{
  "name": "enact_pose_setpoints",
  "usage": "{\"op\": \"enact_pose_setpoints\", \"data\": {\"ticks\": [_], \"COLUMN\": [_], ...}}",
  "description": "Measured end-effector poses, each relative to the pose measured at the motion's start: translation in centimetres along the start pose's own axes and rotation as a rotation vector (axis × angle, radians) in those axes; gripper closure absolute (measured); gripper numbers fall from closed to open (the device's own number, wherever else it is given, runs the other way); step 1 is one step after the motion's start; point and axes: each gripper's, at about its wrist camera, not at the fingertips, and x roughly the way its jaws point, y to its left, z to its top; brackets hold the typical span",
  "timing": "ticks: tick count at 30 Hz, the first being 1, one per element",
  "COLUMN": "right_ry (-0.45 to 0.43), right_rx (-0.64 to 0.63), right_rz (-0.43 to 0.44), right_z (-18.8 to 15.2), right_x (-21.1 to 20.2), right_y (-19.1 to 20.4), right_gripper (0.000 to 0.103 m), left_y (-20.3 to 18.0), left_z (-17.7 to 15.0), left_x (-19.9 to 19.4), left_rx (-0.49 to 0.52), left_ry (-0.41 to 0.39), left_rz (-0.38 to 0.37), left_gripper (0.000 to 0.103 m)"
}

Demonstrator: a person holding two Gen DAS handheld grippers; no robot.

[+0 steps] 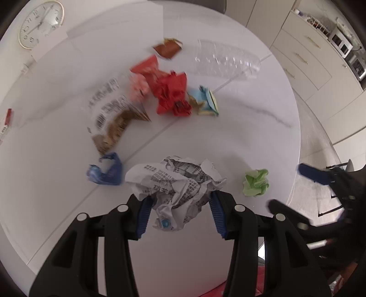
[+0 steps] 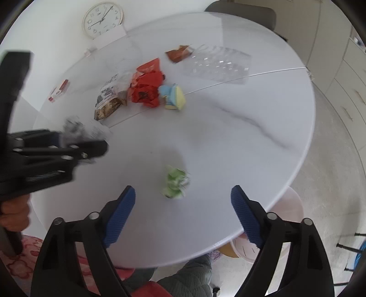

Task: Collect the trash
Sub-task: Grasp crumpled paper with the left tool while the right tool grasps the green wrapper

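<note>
My left gripper [image 1: 179, 201] is shut on a crumpled newspaper ball [image 1: 176, 182], held over the round white table [image 1: 251, 128]. In the right wrist view the left gripper [image 2: 68, 146] shows at the left with the blurred paper [image 2: 84, 129]. My right gripper [image 2: 183, 201] is open and empty, its jaws wide apart just short of a green paper wad [image 2: 175, 181], which also shows in the left wrist view [image 1: 255, 182]. More trash lies on the table: a blue wrapper [image 1: 106, 171], red wrappers [image 1: 169, 89], a brown snack bag [image 1: 114, 128], a blue-yellow wad [image 1: 207, 100], a clear plastic tray [image 1: 226, 59].
A wall clock [image 2: 102, 19] stands at the table's far edge beside white paper. A small red-white box [image 2: 59, 91] lies at the far left. A pink bin [image 2: 283, 226] sits on the floor below the table's near right edge. Cabinets [image 1: 304, 57] stand at right.
</note>
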Motion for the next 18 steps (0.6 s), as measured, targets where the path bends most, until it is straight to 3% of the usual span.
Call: {"op": "enact_pose_setpoints", "data": {"ticks": [6,9,10,15,18], "right_ry": [0.059,0.076,0.081,0.07,0.027], "right_rx": [-0.02,-0.043,-0.048,-0.031,0.041], "right_rz": [-0.004,-0.023,-0.028,-0.025,0.005], "right_z": [0.7,0.7,0.7,0.0,-0.6], "right_x": [3.4,4.2,4.4,3.6,1.1], "right_y": [1.1,1.6,1.6,0.9,-0.9], "right_gripper": [0.038,0.06,0.072,0.074,0.074], "left_y": [1.2,1.5,1.4,0.3,-1.1], "left_z": [0.4,0.5,0.6,0.7,0.9], "left_x": [-2.5,-3.0,-2.9,-2.8,-2.7], "left_rx": [0.008,0.017,0.02,0.053,0.085], "left_ry": [-0.061,-0.066,-0.065,-0.067,-0.069], "left_rz": [0.021,0.03,0.031,0.021,0.006], "left_gripper": [0.058,0.058,0.058,0.058,0.058]}}
